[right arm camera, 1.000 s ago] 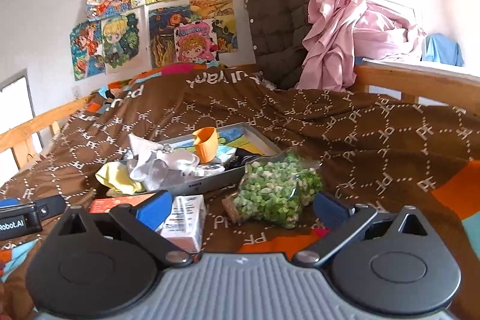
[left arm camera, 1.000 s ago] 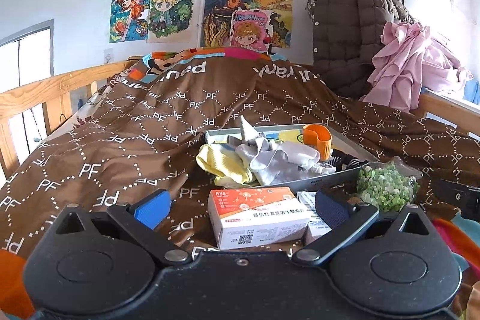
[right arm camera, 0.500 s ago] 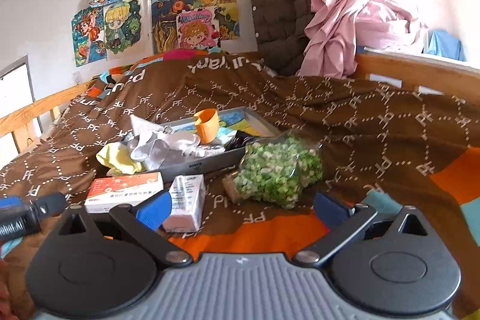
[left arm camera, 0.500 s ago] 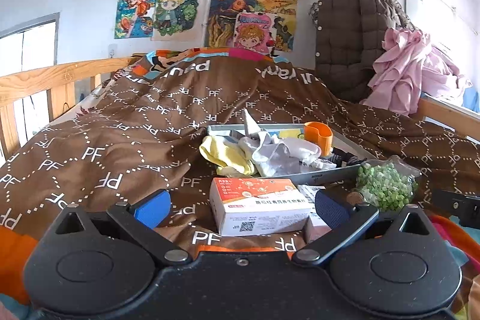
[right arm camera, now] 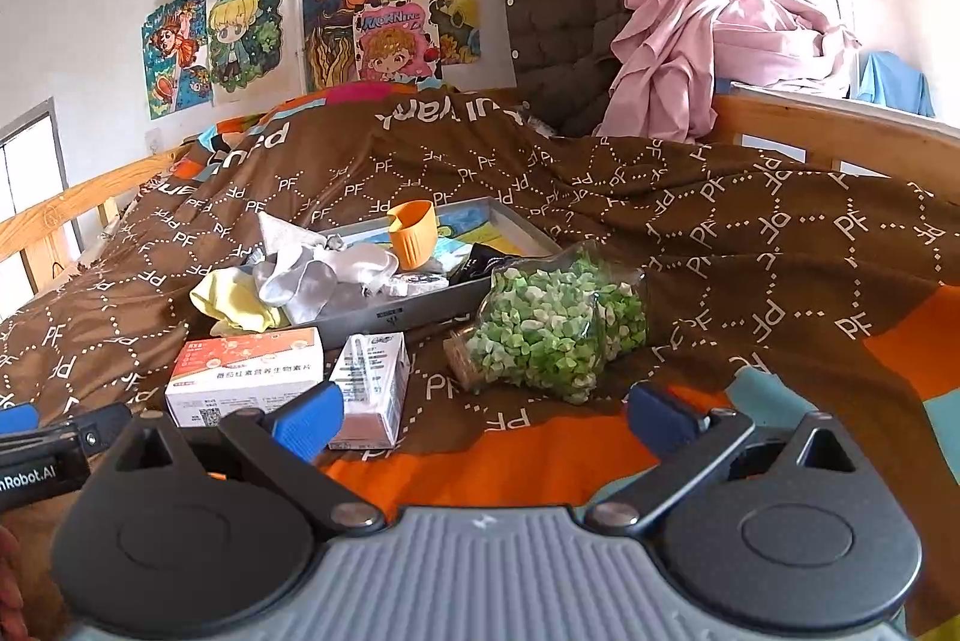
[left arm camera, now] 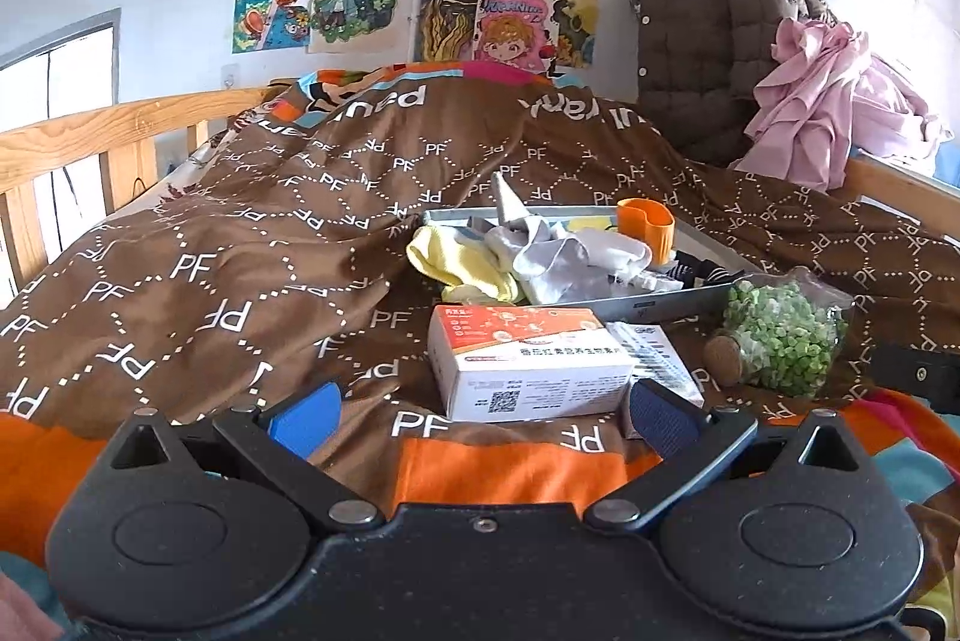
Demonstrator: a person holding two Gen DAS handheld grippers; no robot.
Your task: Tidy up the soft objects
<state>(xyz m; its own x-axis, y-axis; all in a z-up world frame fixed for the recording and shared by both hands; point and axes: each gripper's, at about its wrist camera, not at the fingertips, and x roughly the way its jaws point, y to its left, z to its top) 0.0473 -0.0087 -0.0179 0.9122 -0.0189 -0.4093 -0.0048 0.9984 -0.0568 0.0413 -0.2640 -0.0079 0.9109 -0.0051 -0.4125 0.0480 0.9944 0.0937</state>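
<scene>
Both grippers, left gripper (left arm camera: pixel 483 410) and right gripper (right arm camera: pixel 486 410), hang released and empty short of the clutter. Yellow cloth (left arm camera: pixel 459 263) and white socks (left arm camera: pixel 558 254) spill over the grey tray (right arm camera: pixel 414 311) rim; approach seems underway, and reaching past the boxes comes next.

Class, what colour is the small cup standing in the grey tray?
Orange; the cup shows best in the right wrist view.

Left tongs (left arm camera: pixel 483 416): black body, two round discs, silver pivot screws, blue finger pads (left arm camera: pixel 306 416); right tongs (right arm camera: pixel 483 416): black arms, ribbed grey centre plate, blue pads (right arm camera: pixel 309 416); white "Robot.AI" lettering on the left tongs' side.
</scene>
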